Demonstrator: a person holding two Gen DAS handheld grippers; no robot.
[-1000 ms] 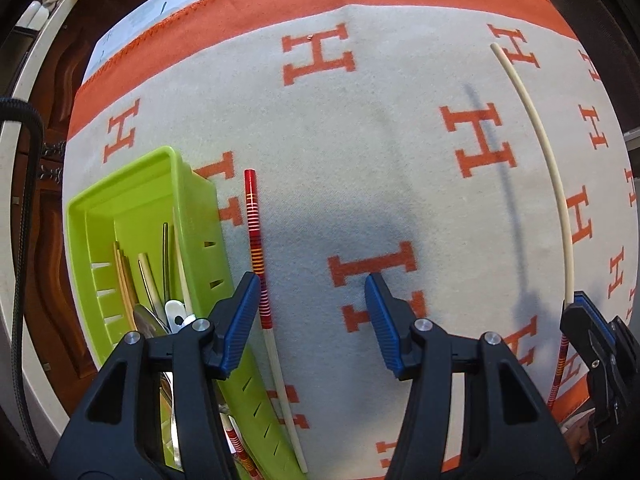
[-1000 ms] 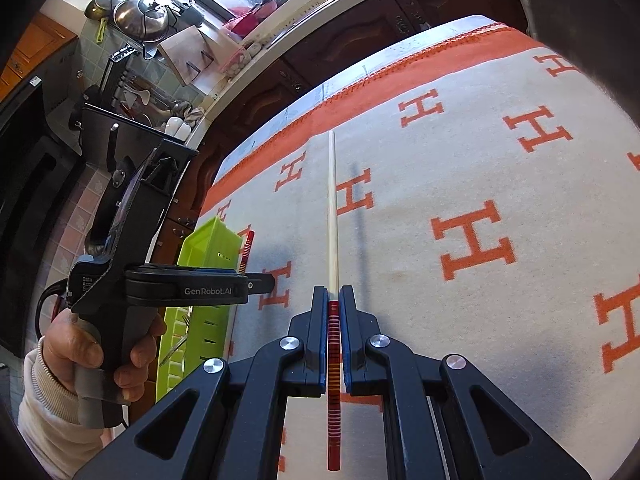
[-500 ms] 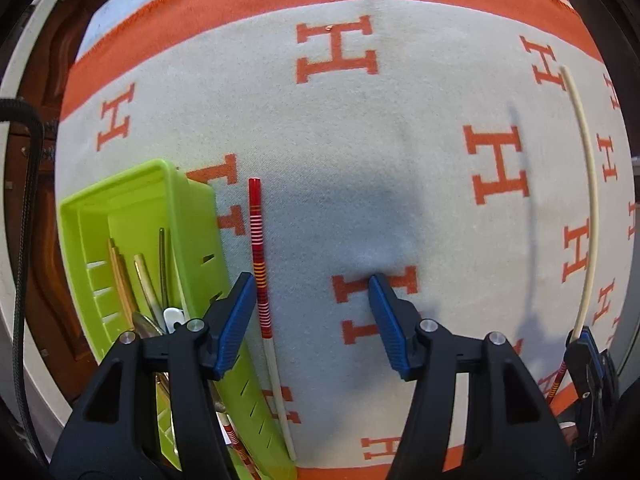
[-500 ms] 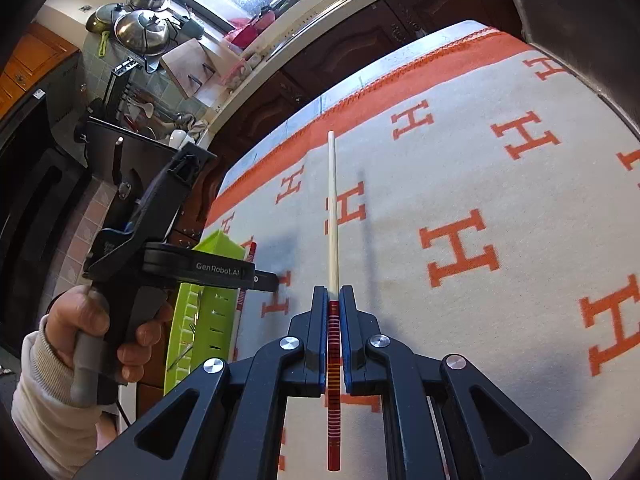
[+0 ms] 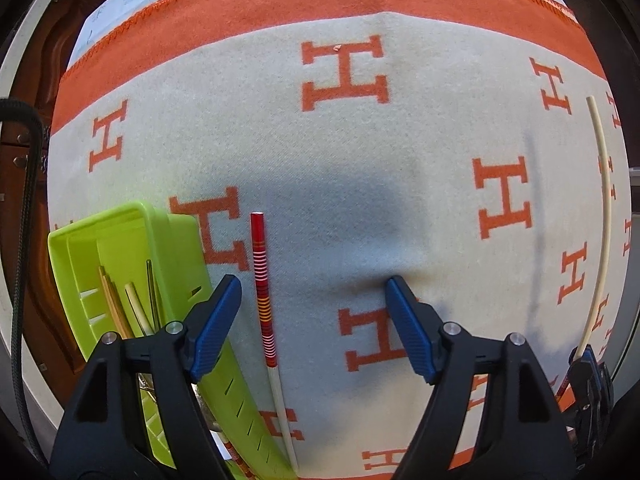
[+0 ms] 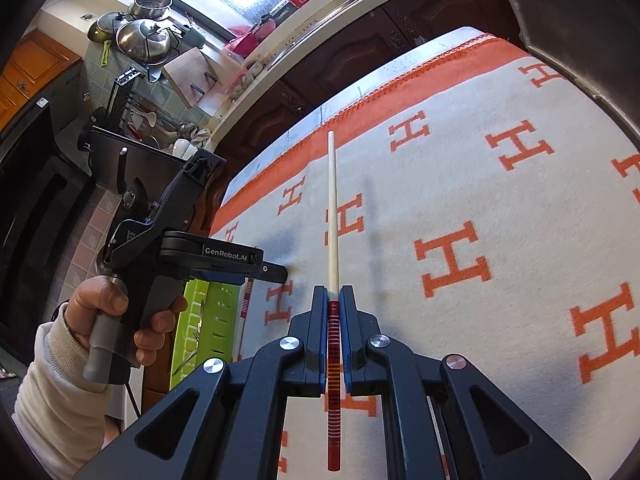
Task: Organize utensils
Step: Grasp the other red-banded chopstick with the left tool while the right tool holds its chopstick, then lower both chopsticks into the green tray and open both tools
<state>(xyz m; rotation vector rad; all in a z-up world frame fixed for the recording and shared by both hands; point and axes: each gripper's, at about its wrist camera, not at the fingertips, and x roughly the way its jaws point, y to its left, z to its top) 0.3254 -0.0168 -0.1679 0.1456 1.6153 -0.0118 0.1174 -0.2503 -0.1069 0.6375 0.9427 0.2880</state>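
The surface (image 5: pixel 360 152) is covered by a pale cloth with orange letters, and a green tray (image 5: pixel 120 240) sits at its left edge, already holding several sticks and spoons. Just beside the tray's right wall lies one chopstick (image 5: pixel 262 280), red banded end pointing away, pale tip running back under the camera.

The left claw (image 5: pixel 312 320) hangs straight down over that chopstick. Its jaws have just been opening and now stand wide, with the chopstick between them but nearer the left pad; neither pad touches it.

The right claw (image 6: pixel 333 320) is clamped tight on the matching chopstick (image 6: pixel 332 216), gripped at its red banded end with the pale tip sticking out over the cloth.

For a clean pick, the left claw would best shift slightly toward the tray so the stick sits centred, then drop until the pads bracket it low against the cloth. The tray wall is close, so the left pad risks catching on it. Closing on the banded section should give a balanced hold.
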